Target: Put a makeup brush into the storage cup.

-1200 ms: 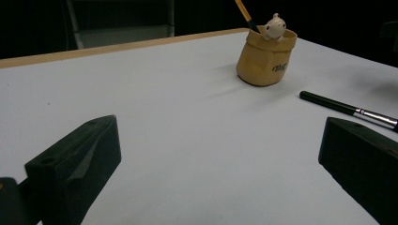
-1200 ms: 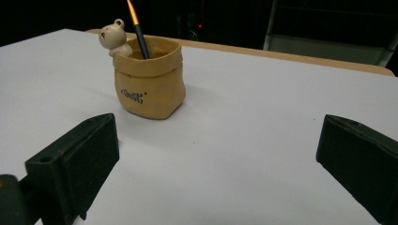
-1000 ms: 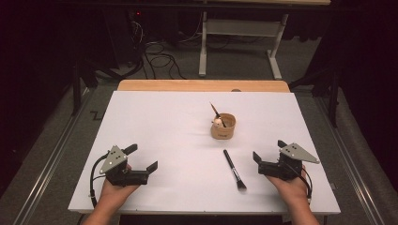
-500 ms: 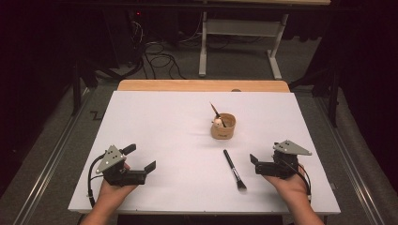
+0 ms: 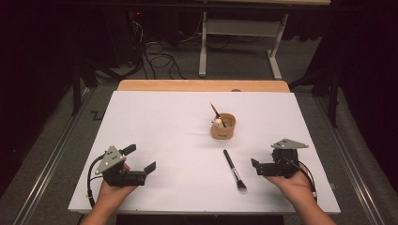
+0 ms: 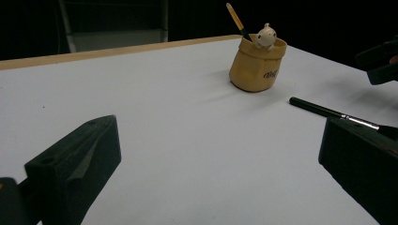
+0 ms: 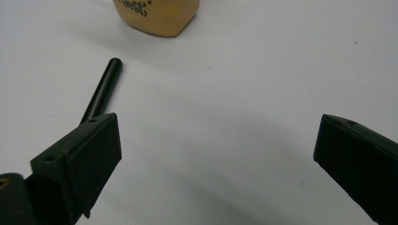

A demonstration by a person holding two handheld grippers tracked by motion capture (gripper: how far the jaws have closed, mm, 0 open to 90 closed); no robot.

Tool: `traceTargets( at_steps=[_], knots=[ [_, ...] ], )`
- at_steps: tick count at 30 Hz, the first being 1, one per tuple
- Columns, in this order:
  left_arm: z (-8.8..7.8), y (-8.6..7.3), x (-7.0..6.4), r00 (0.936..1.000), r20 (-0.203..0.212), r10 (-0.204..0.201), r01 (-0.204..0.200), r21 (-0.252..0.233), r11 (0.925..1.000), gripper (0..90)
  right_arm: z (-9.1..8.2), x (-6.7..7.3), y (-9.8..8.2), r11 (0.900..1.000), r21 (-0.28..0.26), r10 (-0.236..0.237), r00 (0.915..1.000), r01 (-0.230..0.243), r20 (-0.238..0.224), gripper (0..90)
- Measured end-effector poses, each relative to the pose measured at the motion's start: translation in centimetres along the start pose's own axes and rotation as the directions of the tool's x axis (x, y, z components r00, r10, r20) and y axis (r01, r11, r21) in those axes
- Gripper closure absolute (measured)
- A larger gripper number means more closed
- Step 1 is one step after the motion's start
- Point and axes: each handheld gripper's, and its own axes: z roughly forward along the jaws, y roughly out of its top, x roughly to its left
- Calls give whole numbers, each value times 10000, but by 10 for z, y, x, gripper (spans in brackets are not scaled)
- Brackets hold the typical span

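Note:
A black make-up brush (image 5: 233, 168) lies on the white table (image 5: 159, 117), bristles toward the near edge. Behind it stands a tan pouch-shaped cup (image 5: 223, 126) holding another brush and a small white figure. My right gripper (image 5: 265, 158) is open just right of the lying brush, tilted down at the table. In the right gripper view the brush handle (image 7: 101, 91) runs behind the left jaw, below the cup (image 7: 157, 16). My left gripper (image 5: 140, 158) is open and empty at the near left. The left gripper view shows the cup (image 6: 257, 65) and the brush (image 6: 328, 112).
A wooden strip (image 5: 202, 85) borders the table's far edge. Beyond it on the floor are cables (image 5: 159, 56) and a white desk frame (image 5: 234, 33). Metal rails run along both sides of the table. The other gripper (image 6: 380, 61) shows at the left gripper view's right edge.
My right gripper has shifted left toward the lying brush and tipped its jaws down. The left gripper has barely moved. Brush and cup are where they were.

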Motion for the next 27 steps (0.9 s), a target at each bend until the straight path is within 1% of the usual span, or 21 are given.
traceTargets(
  at_steps=[3, 5, 8, 10, 17, 23, 25, 27],
  knots=[
    [1, 0, -1, 10000, 46, 53, -53, 76, 10000, 4, 0, -1, 1, 9993, 322, -165, 9999, 164, 30, 25],
    [2, 0, -1, 9998, 99, 150, -151, 137, 9998, 3, 1, -2, 1, 9984, 544, -132, 9999, 135, -54, 26],
    [2, 0, -2, 9998, 113, 166, -168, 127, 9998, 3, 2, -3, 1, 9966, 827, -4, 9998, 19, -184, 33],
    [2, 0, -2, 9998, 116, 180, -181, 135, 9997, 3, 3, -4, 1, 9936, 1133, 28, 9997, 2, -263, 39],
    [3, -1, -2, 9996, 205, 189, -193, 193, 9996, 4, 2, -4, 4, 9862, 1646, -136, 9994, 188, -328, 61],
    [3, 0, -2, 9995, 229, 206, -211, 215, 9995, 3, 2, -3, 4, 9774, 2105, -85, 9991, 171, -414, 76],
    [2, 0, -1, 9996, 231, 187, -191, 207, 9996, 4, 2, -2, 5, 9722, 2332, -134, 9990, 230, -427, 81],
    [2, 0, -1, 9996, 238, 171, -176, 200, 9996, 4, 3, -1, 5, 9642, 2634, -181, 9984, 314, -529, 86]
  ],
)
